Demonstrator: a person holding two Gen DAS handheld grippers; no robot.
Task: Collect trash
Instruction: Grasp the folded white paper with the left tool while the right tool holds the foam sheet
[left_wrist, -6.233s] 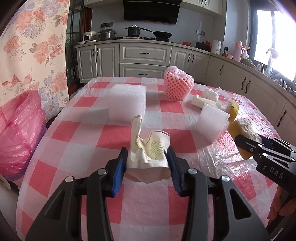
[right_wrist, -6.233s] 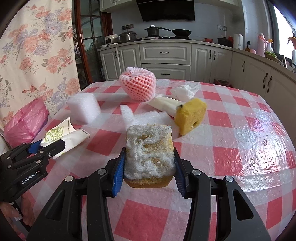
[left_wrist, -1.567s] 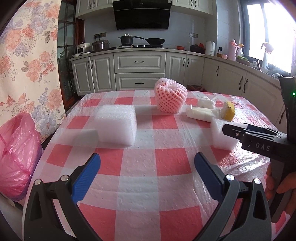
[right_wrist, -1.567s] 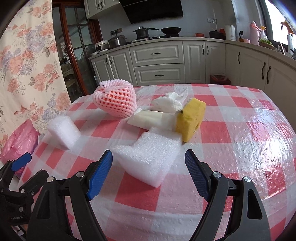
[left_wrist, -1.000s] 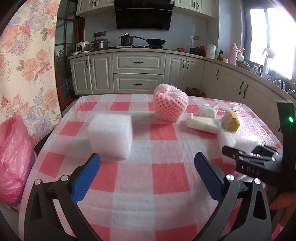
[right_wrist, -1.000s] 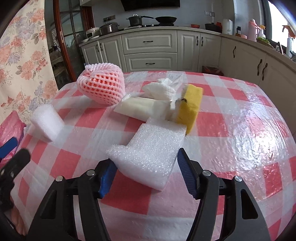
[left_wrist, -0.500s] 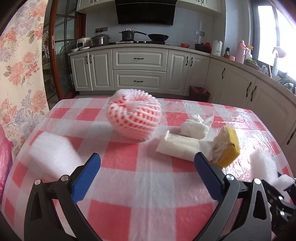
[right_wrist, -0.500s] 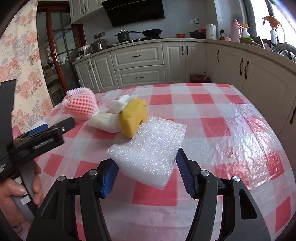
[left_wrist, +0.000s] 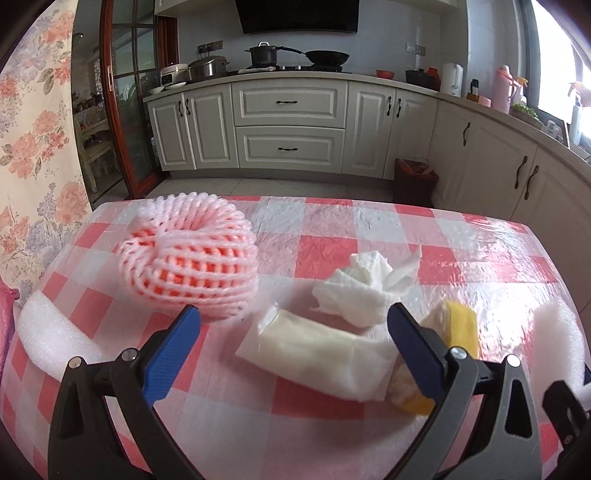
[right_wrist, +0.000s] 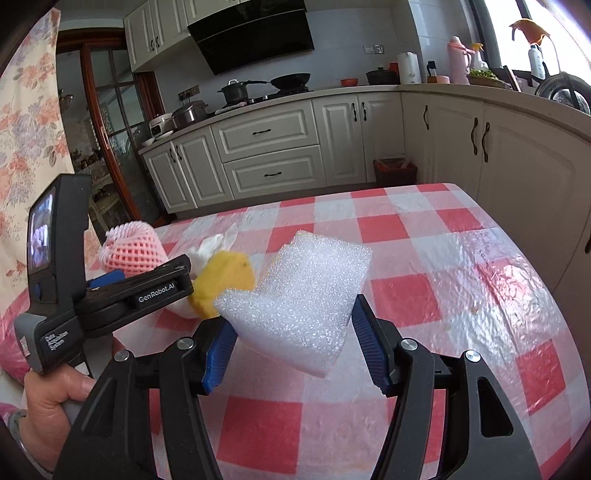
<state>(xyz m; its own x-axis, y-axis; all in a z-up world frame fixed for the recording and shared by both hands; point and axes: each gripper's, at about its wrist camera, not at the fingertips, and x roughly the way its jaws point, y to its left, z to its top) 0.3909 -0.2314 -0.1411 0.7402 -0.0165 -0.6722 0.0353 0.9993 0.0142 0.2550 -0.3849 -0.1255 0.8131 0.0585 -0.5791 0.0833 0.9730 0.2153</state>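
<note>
Two tongs: your right gripper (right_wrist: 291, 354) pinches the light, squashy foam sheet (right_wrist: 299, 291) off the table, left gripper (left_wrist: 291, 347) wide, empty, aimed at the limp wrapper (left_wrist: 314, 350) at 12 o'clock—grab midway.

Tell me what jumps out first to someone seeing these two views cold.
The white foam piece clamped in the right gripper fills the middle of the right wrist view, lifted above the red-checked table. In the left wrist view, the pink foam fruit net sits left of centre, with the open left gripper framing a white wrapped packet, a crumpled tissue behind it and a yellow sponge at the right.
</note>
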